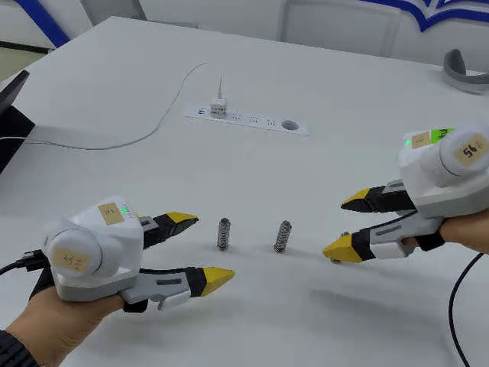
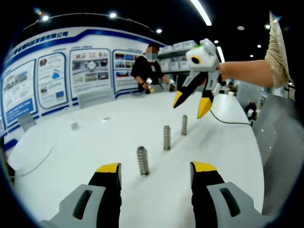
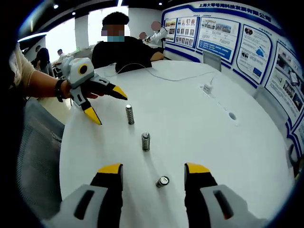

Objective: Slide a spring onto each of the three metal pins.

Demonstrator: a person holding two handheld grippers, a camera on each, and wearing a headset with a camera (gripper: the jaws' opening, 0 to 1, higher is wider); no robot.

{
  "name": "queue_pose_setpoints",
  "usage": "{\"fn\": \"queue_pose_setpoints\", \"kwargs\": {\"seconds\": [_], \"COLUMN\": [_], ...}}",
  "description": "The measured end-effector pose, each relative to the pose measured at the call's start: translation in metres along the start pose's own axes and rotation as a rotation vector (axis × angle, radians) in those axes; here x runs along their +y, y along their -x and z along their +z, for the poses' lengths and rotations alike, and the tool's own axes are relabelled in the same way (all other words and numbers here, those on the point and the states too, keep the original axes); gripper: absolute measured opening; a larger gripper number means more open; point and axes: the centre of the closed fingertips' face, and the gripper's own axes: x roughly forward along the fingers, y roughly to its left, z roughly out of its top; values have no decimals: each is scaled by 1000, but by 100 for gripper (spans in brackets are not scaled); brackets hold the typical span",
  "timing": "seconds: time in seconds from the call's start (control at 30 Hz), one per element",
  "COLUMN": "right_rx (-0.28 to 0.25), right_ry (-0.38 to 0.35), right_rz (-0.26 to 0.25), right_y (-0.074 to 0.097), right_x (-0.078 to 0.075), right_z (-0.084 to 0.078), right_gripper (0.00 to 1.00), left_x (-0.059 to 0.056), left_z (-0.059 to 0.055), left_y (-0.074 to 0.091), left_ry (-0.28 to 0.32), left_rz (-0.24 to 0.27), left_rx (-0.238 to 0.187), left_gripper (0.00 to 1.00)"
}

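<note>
While the left gripper [image 1: 210, 247] and right gripper [image 1: 336, 228] hang open and empty, three springs [image 2: 166, 137] stand in a row on the table [image 1: 306, 76]; the right gripper's jaw, close beside the end pin [image 3: 162, 181], might tip it

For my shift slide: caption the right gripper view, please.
Open right gripper faces three pins in a row on a white table, the open left gripper beyond them.

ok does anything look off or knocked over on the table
Nothing stands out: the three springs stand upright in a row on the table, none tipped, and the left tongs and right tongs hover open and empty, clear of them.
</note>
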Motion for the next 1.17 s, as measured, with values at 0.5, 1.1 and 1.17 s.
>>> {"fn": "queue_pose_setpoints", "kwargs": {"seconds": [0.5,1.1,1.17], "right_rx": [-167,-240,-245], "right_ry": [-52,-115,-117], "right_rz": [-63,-101,-105], "right_y": [17,24,26], "right_x": [8,12,12], "right_z": [-24,-43,-44], "right_gripper": [54,67,68], "left_x": [-2,-5,-5], "left_z": [-1,-7,-7], "left_y": [1,3,4], "left_ry": [1,13,16], "left_rz": [-3,1,2], "left_rx": [12,14,13], "left_gripper": [61,63,63]}}
